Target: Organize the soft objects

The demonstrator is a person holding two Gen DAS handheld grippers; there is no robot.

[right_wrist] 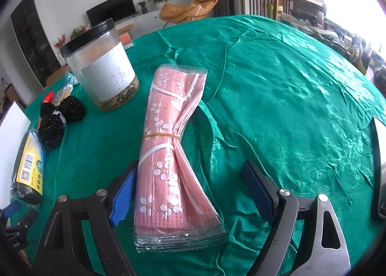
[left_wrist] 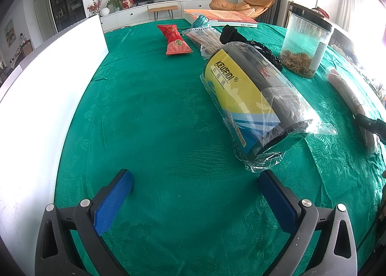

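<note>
A pink flowered pack of masks (right_wrist: 166, 155) in clear wrap, bound by a rubber band, lies on the green tablecloth (right_wrist: 289, 107). My right gripper (right_wrist: 190, 186) is open and straddles its near half; the left pad (right_wrist: 124, 191) is close to the pack. A black and yellow roll in plastic wrap (left_wrist: 251, 100) lies ahead and to the right of my left gripper (left_wrist: 195, 191), which is open over bare cloth. The roll (right_wrist: 26, 169) also shows at the left edge of the right wrist view. A black knitted item (right_wrist: 60, 116) lies beside it.
A clear jar with a black lid (right_wrist: 103, 63) stands behind the masks. A red packet (left_wrist: 175, 39), a bag of sticks (left_wrist: 205, 37) and a book (left_wrist: 219, 16) lie farther back. A white panel (left_wrist: 48, 87) stands along the left.
</note>
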